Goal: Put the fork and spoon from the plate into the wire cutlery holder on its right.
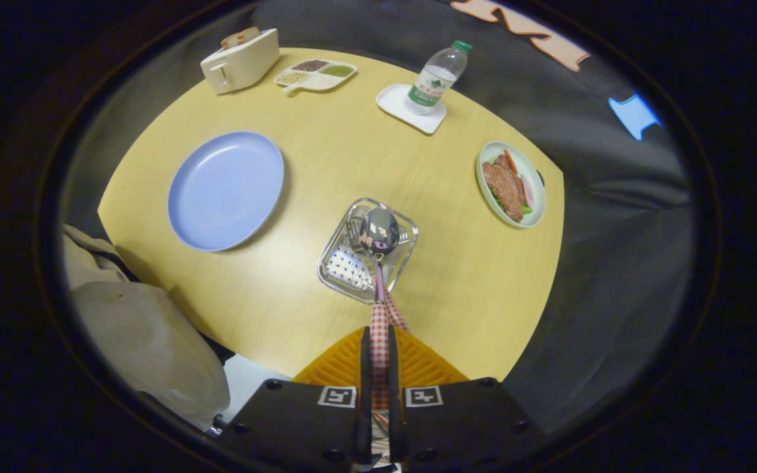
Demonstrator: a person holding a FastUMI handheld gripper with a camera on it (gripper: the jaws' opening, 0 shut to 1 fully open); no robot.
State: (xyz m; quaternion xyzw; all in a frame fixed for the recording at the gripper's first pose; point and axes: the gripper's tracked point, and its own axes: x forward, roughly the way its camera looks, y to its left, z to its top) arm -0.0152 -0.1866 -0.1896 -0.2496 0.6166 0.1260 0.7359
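Jaws (378, 358): together, clamped on the checked handle of the spoon (379, 231).
Spoon: bowl just ahead of the jaws, over the wire cutlery holder (397, 269); whether it touches the holder I cannot tell.
Fork (354, 235): seems to stand in the holder, left of the spoon bowl.
Plate (225, 190): blue, on the worktop (470, 289), left of the holder.
Right: dish of food (510, 184).
Far: bottle (439, 77) on a white tray (393, 100), divided dish (315, 74), toaster (240, 60).
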